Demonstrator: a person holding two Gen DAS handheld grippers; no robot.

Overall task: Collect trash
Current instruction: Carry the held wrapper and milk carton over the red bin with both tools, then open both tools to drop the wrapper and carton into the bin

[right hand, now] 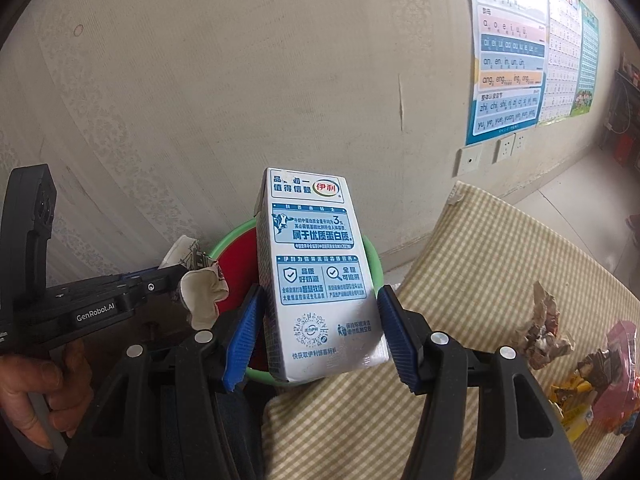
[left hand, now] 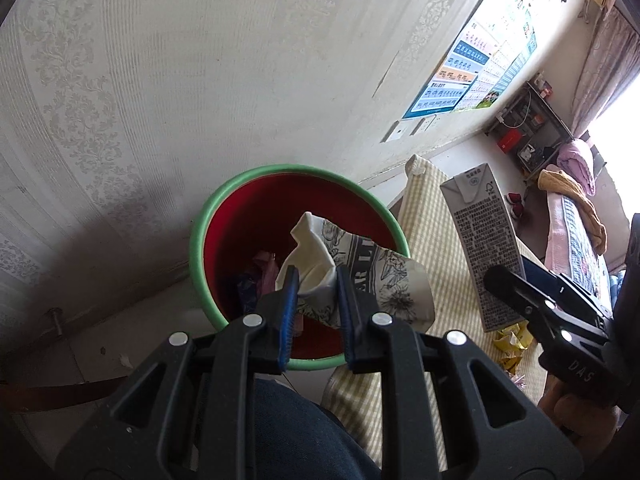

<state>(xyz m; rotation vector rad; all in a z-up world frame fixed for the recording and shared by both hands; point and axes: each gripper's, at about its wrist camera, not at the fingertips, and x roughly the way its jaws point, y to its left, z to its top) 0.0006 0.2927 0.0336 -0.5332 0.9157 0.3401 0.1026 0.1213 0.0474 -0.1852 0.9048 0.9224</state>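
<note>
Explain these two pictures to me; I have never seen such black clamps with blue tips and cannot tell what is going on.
These are hand-held grippers, one per hand, each with a camera looking along its fingers. In the left camera's view, the left gripper pinches a crumpled paper cup above the red bin with its green rim. In the right camera's view, the right gripper clamps a milk carton. Crumpled wrappers lie on the checked cloth, still uncollected.

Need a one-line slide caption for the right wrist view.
Right gripper holds a milk carton before the green-rimmed bin; wrappers wait on the checked cloth.
</note>
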